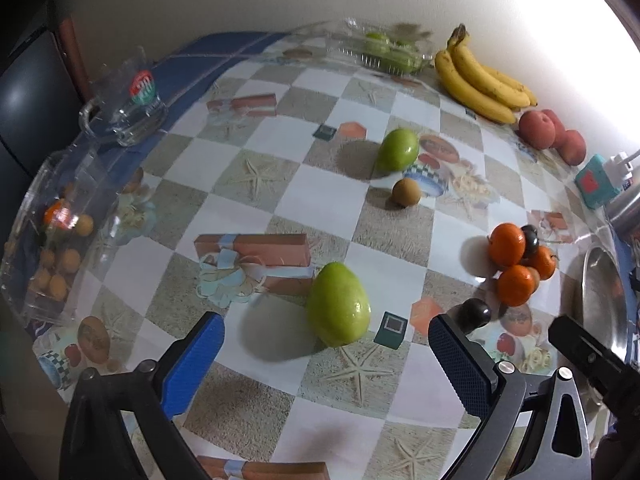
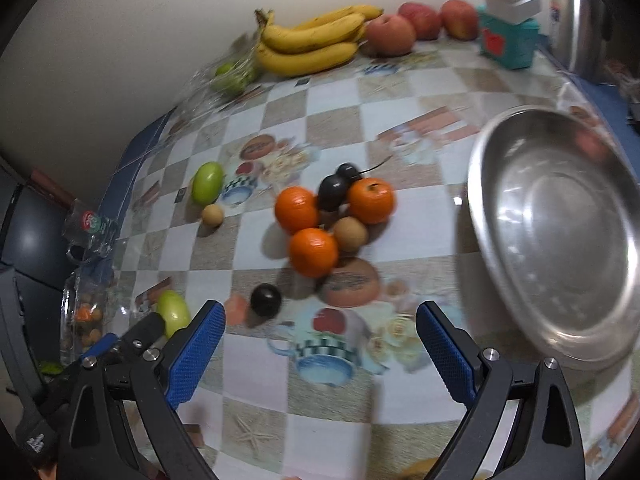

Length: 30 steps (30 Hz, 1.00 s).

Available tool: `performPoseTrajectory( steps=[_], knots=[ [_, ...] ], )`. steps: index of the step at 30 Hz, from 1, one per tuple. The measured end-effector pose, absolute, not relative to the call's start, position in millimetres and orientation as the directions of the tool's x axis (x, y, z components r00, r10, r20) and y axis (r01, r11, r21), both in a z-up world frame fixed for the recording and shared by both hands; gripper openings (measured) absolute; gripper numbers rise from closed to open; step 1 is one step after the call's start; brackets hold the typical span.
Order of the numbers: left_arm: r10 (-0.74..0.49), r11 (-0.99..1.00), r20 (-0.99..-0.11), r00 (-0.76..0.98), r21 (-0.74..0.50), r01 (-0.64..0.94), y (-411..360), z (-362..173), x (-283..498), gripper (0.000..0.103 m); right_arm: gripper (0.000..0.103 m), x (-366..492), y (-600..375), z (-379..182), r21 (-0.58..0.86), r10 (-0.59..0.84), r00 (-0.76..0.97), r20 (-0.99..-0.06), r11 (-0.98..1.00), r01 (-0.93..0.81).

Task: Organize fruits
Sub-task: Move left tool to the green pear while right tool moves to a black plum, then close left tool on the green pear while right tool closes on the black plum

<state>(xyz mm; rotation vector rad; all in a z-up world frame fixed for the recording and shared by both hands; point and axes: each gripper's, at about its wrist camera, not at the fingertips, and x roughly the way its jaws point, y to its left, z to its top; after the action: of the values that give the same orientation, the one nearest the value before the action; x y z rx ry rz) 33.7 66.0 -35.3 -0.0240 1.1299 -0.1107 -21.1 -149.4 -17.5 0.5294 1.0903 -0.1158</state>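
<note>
The nearest green fruit (image 1: pixel 338 304) lies loose on the table (image 1: pixel 280 200), framed between the left gripper (image 1: pixel 324 344), spread wide and empty, probably lining up a grab; the right gripper (image 2: pixel 320 332), equally wide and empty, faces the oranges (image 2: pixel 316 220) beside the steel bowl (image 2: pixel 500 200), likely their destination.

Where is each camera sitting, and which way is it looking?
Left wrist: sits on the left gripper, looking between its open blue fingers across the table at a green fruit; the right gripper's tip shows at the right edge.
Right wrist: sits on the right gripper, open, facing the oranges and the metal bowl; the left gripper shows lower left.
Both see: bananas, apples, oranges, green fruits.
</note>
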Motion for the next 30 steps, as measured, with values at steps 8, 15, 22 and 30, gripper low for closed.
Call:
performPoseTrajectory(
  steps=[8, 15, 22, 30],
  knots=[
    [-0.092, 0.994, -0.92, 0.38, -0.063, 0.087, 64.3, -51.2, 42.3, 0.096, 0.093, -0.4, -128.2, -32.5, 0.364, 0.212, 0.438, -0.874, 0.882, 0.3],
    [-0.126, 0.99, -0.924, 0.361, -0.092, 0.11, 62.8, -60.0, 48.9, 0.076, 0.068, 11.2, -120.5, -43.3, 0.357, 0.223, 0.404, -0.887, 0.886, 0.297],
    [-0.15, 0.985, -0.924, 0.352, -0.11, 0.133, 58.5, -63.9, 52.3, 0.06, 0.044, 20.2, -109.6, -50.6, 0.347, 0.232, 0.378, -0.896, 0.898, 0.271],
    [-0.179, 0.98, -0.922, 0.344, -0.137, 0.141, 58.4, -66.6, 54.4, 0.043, 0.031, 24.6, -103.0, -58.0, 0.338, 0.235, 0.354, -0.905, 0.903, 0.266]
  ],
)
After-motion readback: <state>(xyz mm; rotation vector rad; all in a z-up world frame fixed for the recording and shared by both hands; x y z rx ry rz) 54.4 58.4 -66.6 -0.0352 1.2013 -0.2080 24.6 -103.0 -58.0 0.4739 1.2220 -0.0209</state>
